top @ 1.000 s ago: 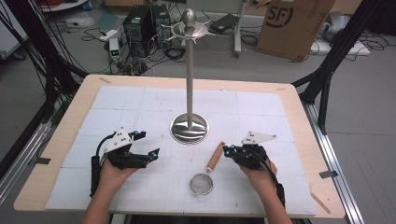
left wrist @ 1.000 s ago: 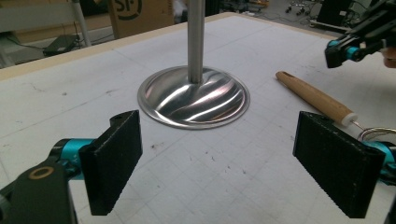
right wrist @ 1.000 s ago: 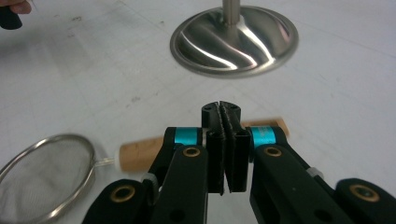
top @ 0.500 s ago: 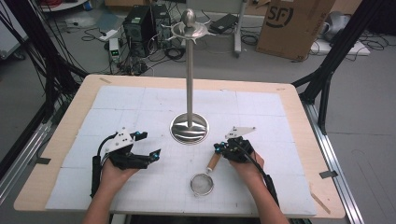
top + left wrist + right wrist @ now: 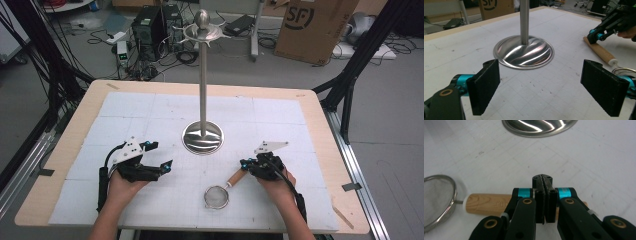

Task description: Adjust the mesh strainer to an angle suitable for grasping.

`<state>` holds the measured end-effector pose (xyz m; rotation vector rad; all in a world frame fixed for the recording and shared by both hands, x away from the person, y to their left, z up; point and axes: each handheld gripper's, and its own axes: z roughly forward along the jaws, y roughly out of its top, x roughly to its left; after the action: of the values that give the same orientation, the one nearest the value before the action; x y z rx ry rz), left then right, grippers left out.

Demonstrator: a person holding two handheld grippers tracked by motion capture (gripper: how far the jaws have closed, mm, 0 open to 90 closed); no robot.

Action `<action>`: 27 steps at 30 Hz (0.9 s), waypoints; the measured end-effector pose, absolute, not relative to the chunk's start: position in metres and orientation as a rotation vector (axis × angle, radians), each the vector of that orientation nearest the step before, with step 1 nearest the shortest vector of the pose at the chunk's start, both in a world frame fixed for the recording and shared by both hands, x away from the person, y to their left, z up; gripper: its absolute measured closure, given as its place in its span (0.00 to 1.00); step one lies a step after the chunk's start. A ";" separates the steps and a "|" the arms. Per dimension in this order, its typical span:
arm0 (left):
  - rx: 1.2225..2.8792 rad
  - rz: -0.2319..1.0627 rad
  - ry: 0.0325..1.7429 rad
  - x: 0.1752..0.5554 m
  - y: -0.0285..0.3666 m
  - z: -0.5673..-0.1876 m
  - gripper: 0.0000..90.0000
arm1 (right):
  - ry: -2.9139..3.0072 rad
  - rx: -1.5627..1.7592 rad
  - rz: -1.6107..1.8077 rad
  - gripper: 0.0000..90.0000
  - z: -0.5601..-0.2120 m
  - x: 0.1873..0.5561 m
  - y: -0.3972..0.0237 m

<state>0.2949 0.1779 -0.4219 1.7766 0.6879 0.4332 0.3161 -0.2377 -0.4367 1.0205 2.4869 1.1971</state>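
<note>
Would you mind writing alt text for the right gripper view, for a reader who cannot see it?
The right gripper, jaws pressed together with nothing between them, sits just above the light wooden handle of a small round metal mesh strainer lying on a white gridded table mat. The rim of a shiny steel stand base shows at the top.

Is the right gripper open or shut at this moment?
Shut. In the right gripper view, the right gripper has its two black jaws pressed together with no gap, just above the strainer's wooden handle, not around it.
</note>
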 end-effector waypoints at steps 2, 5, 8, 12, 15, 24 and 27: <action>1.779 0.430 0.687 0.295 0.177 -0.422 0.18 | 2.479 1.029 1.215 0.99 -0.438 0.310 -0.245; 1.781 0.428 0.684 0.295 0.177 -0.422 0.18 | 2.474 1.033 1.204 0.99 -0.437 0.300 -0.252; 1.781 0.431 0.684 0.295 0.177 -0.422 0.18 | 2.474 1.030 1.201 0.99 -0.437 0.292 -0.258; 1.783 0.429 0.684 0.295 0.176 -0.422 0.18 | 2.482 1.035 1.194 0.98 -0.438 0.287 -0.263; 1.787 0.428 0.686 0.295 0.175 -0.423 0.18 | 2.484 1.010 1.205 0.85 -0.438 0.285 -0.267; 1.787 0.430 0.685 0.295 0.176 -0.423 0.18 | 2.530 0.714 1.257 0.56 -0.429 0.278 -0.256; 1.787 0.429 0.686 0.295 0.176 -0.423 0.18 | 2.579 0.627 1.249 0.50 -0.431 0.276 -0.249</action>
<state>0.2953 0.1756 -0.4233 1.7867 0.6857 0.4289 0.2761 -0.2488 -0.4312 0.6270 2.5788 1.2491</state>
